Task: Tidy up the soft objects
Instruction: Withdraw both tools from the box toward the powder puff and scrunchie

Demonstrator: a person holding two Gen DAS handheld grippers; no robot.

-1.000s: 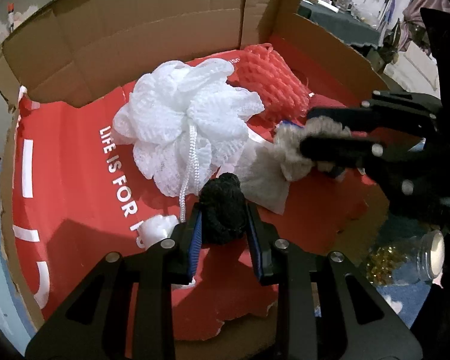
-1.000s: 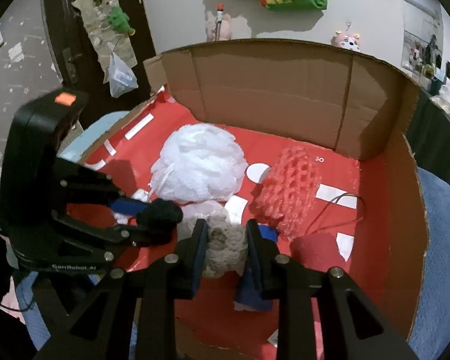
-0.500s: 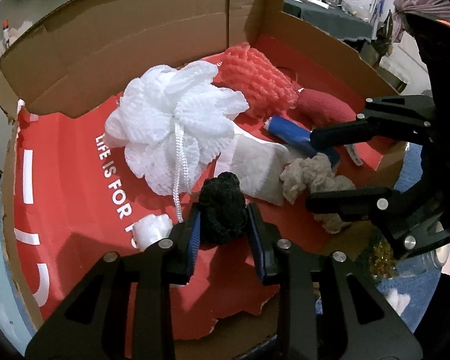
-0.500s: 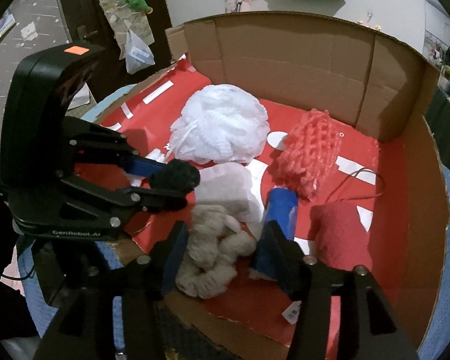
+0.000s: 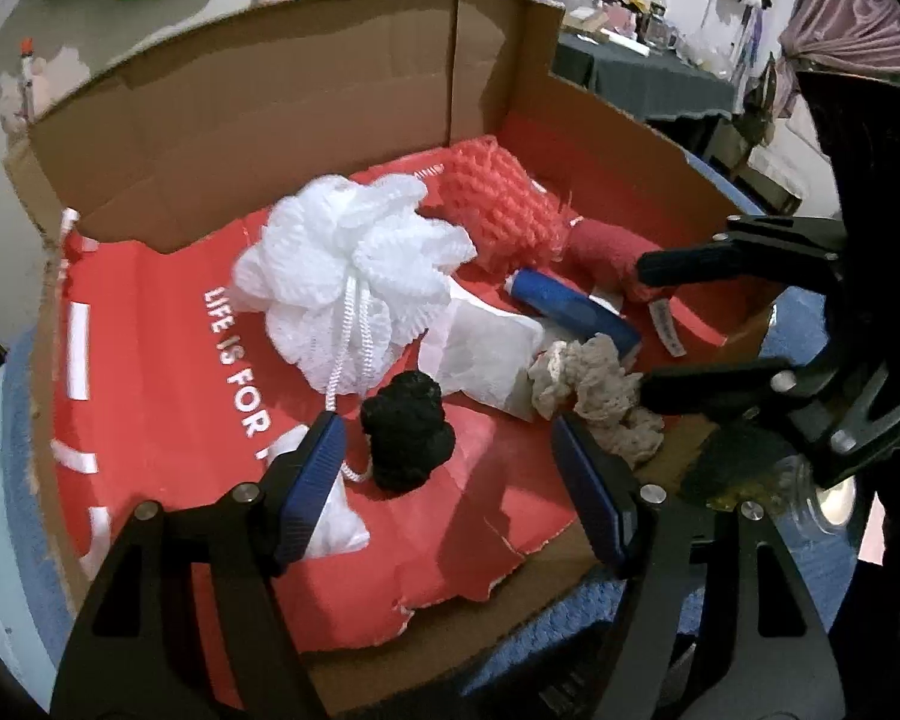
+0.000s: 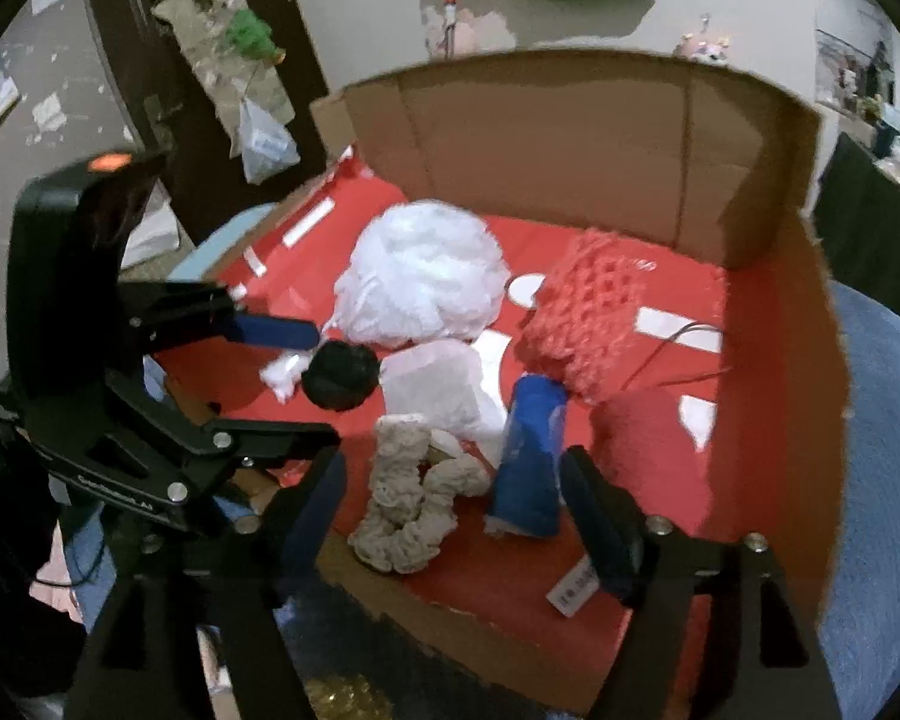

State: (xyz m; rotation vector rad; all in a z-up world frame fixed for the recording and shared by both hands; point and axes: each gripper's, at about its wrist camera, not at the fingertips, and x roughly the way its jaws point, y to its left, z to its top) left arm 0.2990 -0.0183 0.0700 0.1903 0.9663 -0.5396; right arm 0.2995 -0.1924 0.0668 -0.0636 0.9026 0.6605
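A cardboard box (image 5: 270, 120) with a red lining holds the soft things. A black knitted ball (image 5: 407, 432) lies on the lining just ahead of my left gripper (image 5: 447, 468), which is open and empty. A beige knitted piece (image 6: 411, 510) lies near the front edge between the fingers of my right gripper (image 6: 450, 510), which is open. Behind them lie a white mesh pouf (image 5: 354, 276), a white pad (image 5: 480, 354), a blue roll (image 6: 531, 450), a red net sponge (image 6: 582, 324) and a red cloth roll (image 5: 606, 258).
The box (image 6: 570, 138) has high back and side walls and a low torn front edge (image 5: 480, 594). It stands on a blue cloth (image 6: 882, 480). A clear jar with gold bits (image 5: 810, 498) sits outside the box, to the right in the left wrist view.
My right gripper opened and dropped the beige knitted piece near the front edge. Then my left gripper opened and let the black ball fall onto the lining. Both grippers pulled back a little.
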